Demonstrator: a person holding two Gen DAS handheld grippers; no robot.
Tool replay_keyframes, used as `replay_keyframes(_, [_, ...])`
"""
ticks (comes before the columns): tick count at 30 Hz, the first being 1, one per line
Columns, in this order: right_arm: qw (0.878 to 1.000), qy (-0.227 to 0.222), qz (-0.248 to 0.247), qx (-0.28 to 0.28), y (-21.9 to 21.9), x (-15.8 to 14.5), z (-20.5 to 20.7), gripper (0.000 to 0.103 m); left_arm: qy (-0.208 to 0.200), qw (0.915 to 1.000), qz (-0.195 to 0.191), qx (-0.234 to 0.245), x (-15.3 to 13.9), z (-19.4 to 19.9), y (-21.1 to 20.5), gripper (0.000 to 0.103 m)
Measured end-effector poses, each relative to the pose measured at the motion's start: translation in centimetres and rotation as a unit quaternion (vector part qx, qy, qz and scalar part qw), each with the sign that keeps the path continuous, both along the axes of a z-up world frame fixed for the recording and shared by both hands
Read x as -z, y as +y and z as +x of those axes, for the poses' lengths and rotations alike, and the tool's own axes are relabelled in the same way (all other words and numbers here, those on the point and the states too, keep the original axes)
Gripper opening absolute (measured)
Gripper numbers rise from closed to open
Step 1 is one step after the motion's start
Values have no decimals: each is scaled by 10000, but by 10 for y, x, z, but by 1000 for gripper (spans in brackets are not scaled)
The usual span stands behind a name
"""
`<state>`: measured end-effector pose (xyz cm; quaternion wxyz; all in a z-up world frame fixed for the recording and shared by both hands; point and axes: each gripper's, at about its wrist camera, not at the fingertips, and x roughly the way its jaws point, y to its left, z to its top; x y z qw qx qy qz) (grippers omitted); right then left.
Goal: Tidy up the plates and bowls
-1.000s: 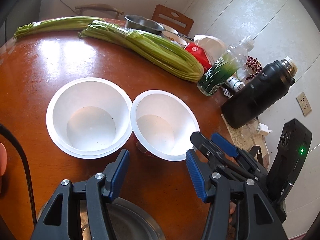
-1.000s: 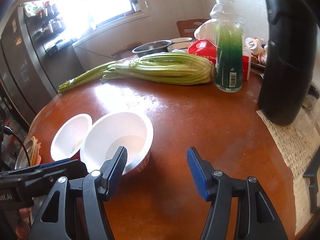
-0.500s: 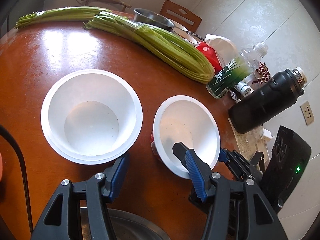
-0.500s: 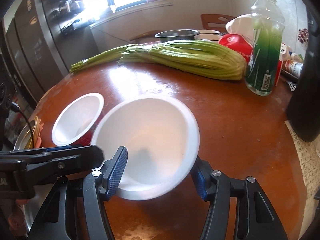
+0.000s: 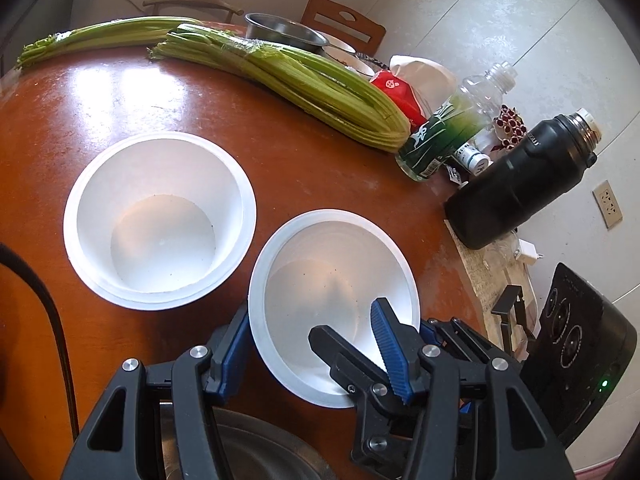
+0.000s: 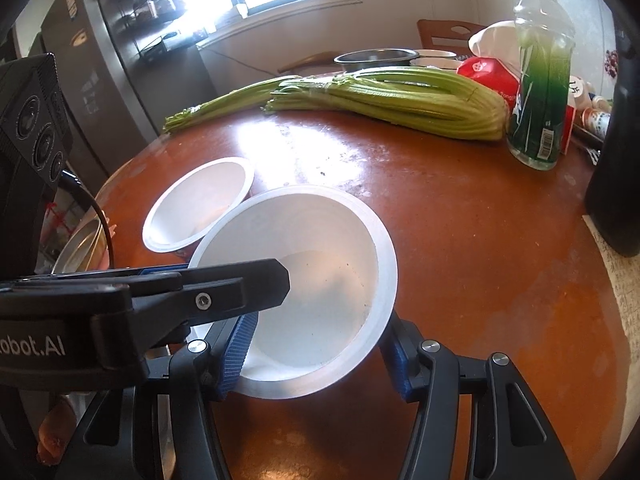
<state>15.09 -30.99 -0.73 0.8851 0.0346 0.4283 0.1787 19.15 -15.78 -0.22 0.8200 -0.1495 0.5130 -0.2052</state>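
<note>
Two white bowls are on the round brown table. The nearer bowl (image 5: 332,300) (image 6: 312,292) is tilted and lifted a little, and both grippers are around it. My right gripper (image 6: 316,352) spans its body, one finger on each side, closed on it. My left gripper (image 5: 308,348) straddles its near rim, with the right pad (image 5: 386,336) inside the bowl and the left pad (image 5: 236,340) outside; in the right wrist view its finger (image 6: 224,284) reaches over the rim. The other bowl (image 5: 160,220) (image 6: 200,204) stands upright to the left.
Celery bunches (image 5: 300,76) lie across the far side. A green-labelled bottle (image 5: 448,132), a black thermos (image 5: 520,184), a red packet (image 5: 396,92) and a steel bowl (image 5: 284,34) crowd the right and back. A steel plate (image 5: 256,456) lies under my left gripper.
My right gripper has closed around the nearer bowl and tipped it up. The bowl has moved toward my left gripper, whose jaws now straddle its rim.
</note>
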Motion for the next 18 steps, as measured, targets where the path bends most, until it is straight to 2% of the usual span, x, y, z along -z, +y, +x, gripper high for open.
replay_keyframes(7, [9995,-302,-64,8,7,-19,-21,61,-269,9996,-61,-1,-17,-15,5,57])
replay_keyframes(13, [9990,-432,-50,-106,22,-27,-20,61,-668,9977,49,-125,-34,-25,15,57])
replay_keyframes(18, [9983,-490,-200,-240,42,-32,-17,61,-758,9967,64,-292,-39,-25,31,57])
